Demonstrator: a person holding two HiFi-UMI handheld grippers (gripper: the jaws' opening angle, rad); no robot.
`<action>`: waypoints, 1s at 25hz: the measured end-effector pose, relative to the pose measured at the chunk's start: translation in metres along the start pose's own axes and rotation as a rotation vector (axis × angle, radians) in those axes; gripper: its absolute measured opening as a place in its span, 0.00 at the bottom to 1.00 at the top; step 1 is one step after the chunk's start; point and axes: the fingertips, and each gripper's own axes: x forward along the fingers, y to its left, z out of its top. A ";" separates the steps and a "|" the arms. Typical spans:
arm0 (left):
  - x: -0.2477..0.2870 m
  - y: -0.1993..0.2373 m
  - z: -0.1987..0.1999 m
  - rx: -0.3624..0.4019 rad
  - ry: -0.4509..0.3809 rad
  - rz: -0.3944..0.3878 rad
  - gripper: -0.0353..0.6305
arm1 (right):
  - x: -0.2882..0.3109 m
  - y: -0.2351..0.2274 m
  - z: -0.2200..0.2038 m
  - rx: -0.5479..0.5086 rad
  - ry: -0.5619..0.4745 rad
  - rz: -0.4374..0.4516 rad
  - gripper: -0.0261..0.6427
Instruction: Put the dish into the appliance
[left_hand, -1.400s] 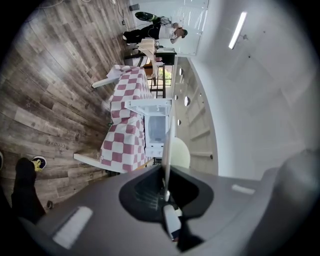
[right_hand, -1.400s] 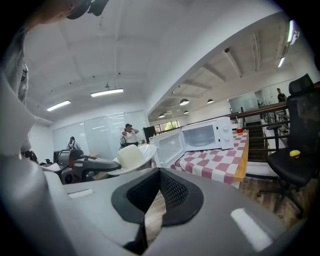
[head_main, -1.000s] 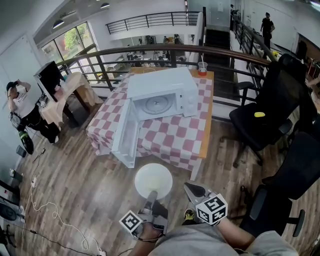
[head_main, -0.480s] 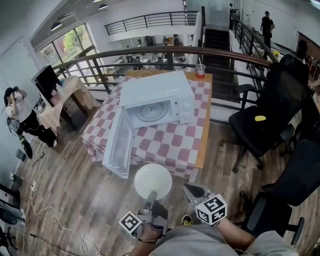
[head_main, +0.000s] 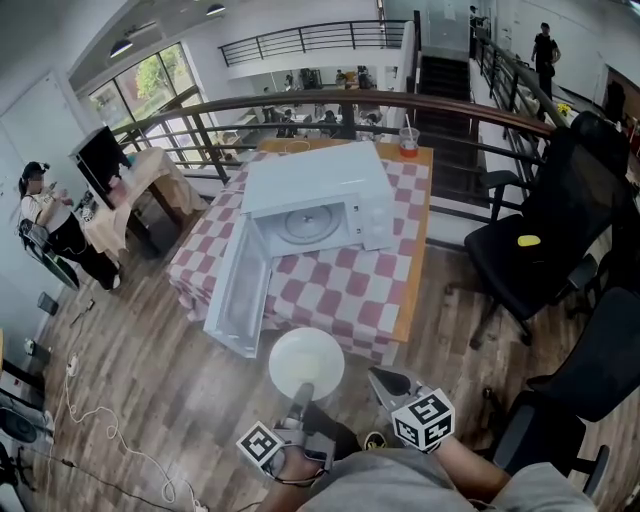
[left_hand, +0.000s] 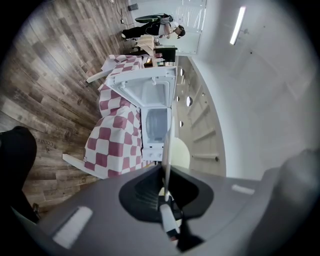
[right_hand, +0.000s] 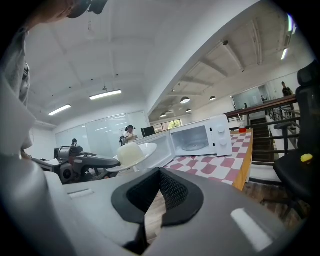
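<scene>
Closer than a second ago, the microwave (head_main: 315, 190) looms as the person steps in. Jaws of the left gripper (head_main: 301, 396) are clamped on the near rim of the white dish (head_main: 306, 362), held out over the wooden floor (head_main: 150, 400), just short of the checked surface (head_main: 350, 285). The right gripper (head_main: 386, 380) is closed on nothing. Beyond, the door (head_main: 240, 290) hangs wide. Pinched by one edge, the dish could slip, or clip the door going in.

Person wore a grey top (head_main: 400, 487). Left gripper (head_main: 301, 393) & right gripper (head_main: 381, 378) had grey bodies w/ black ribbed lining inside. Each had a white cube w/ black square markers: left cube (head_main: 261, 444), right cube (head_main: 424, 418).
</scene>
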 end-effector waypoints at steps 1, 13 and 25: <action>0.000 0.000 0.000 -0.001 -0.002 0.001 0.09 | 0.001 0.000 0.000 0.000 0.000 0.003 0.04; 0.017 -0.006 0.005 0.011 0.016 -0.014 0.09 | 0.017 -0.002 0.005 -0.027 0.006 0.015 0.04; 0.075 0.006 0.033 0.009 0.035 -0.007 0.09 | 0.057 -0.035 0.014 -0.070 0.022 -0.014 0.04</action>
